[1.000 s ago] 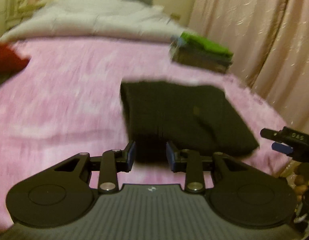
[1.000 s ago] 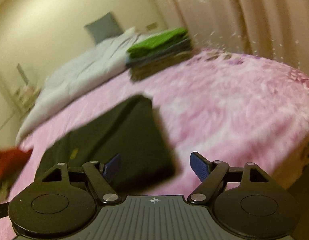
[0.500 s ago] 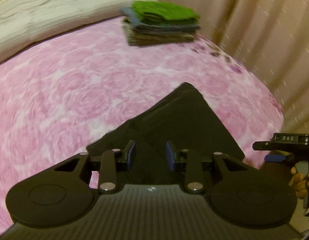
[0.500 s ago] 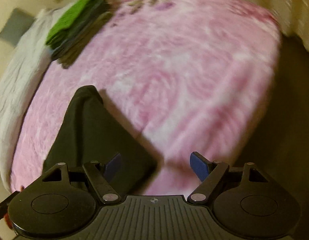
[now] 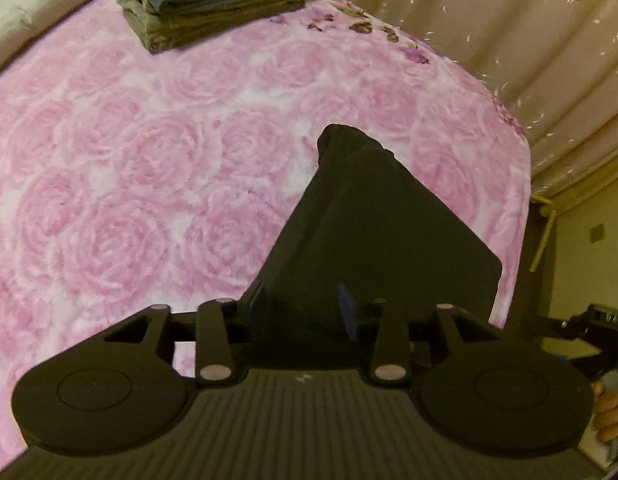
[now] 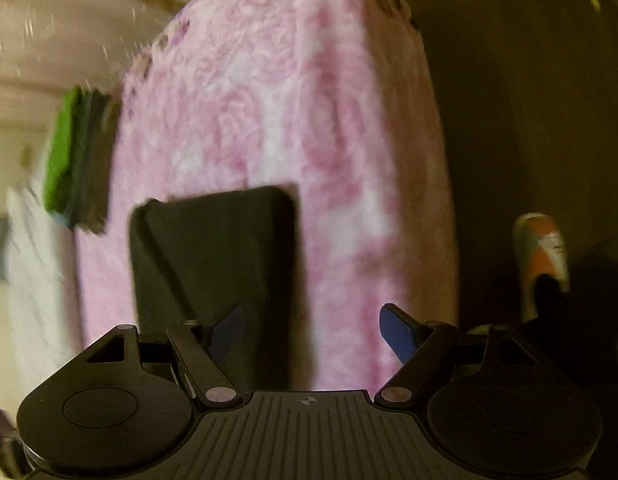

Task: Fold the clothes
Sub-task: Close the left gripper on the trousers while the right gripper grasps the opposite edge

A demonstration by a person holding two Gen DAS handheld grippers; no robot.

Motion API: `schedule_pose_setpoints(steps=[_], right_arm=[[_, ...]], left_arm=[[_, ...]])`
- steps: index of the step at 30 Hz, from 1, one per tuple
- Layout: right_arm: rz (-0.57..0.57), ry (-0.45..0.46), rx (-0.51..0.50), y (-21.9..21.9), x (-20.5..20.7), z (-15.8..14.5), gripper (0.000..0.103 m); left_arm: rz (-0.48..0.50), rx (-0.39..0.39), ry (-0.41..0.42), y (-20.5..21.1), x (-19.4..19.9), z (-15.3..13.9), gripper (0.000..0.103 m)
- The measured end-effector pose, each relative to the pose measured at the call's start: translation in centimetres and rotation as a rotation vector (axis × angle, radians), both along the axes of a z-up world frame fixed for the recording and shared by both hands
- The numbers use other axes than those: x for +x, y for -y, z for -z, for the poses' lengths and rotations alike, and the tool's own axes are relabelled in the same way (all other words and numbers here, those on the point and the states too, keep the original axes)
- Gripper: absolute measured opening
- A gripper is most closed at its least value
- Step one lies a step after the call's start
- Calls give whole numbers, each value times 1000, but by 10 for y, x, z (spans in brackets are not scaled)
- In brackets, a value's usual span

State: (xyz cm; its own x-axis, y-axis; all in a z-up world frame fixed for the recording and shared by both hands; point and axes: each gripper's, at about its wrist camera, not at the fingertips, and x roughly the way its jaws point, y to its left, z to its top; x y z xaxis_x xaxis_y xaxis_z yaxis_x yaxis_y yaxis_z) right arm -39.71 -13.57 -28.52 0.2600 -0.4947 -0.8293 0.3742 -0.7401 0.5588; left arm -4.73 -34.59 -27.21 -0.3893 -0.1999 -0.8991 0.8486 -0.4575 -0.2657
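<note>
Folded black garment [image 5: 373, 220] near bed edge, pink blanket [image 5: 129, 152] beyond

We see the pink bed [image 5: 149, 168] lying bare across the left and middle of the left wrist frame, open for a claw to pass. At the top of the frame a stack of folded clothes [image 5: 213, 0] blocks the way. The black folded garment [image 5: 373, 232] fills the lower centre, and curtains [image 5: 529, 40] close off the upper right
</note>
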Motion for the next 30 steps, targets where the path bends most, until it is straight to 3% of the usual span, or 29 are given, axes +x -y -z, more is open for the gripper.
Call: schedule_pose_setpoints(steps=[3, 11, 12, 13, 15, 16, 17, 18, 20, 25, 30], right_arm=[[92, 39, -60, -5, 8, 12, 78], [241, 137, -157, -17, 31, 42, 78], [247, 140, -169, -17, 34, 44, 77], [253, 144, -179, -16, 36, 46, 66], [261, 154, -192, -13, 39, 52, 55], [265, 160, -199, -12, 40, 54, 54], [268, 162, -205, -10, 41, 57, 53], [266, 157, -210, -9, 43, 58, 41], [251, 139, -209, -5, 45, 58, 29], [201, 38, -215, -3, 55, 48, 13], [100, -72, -186, 5, 65, 42, 12]], left_arm=[[27, 54, -49, 23, 2, 16, 54], [71, 218, -124, 57, 7, 67, 55], [72, 232, -145, 59, 8, 70, 53], [74, 246, -166, 61, 9, 72, 51], [79, 273, -209, 64, 10, 76, 40], [91, 277, -223, 64, 10, 76, 37], [107, 276, -233, 64, 9, 76, 30], [124, 274, -242, 64, 9, 75, 10], [137, 249, -250, 63, 11, 70, 0], [126, 156, -294, 59, 33, 52, 0], [137, 124, -259, 53, 36, 69, 2]])
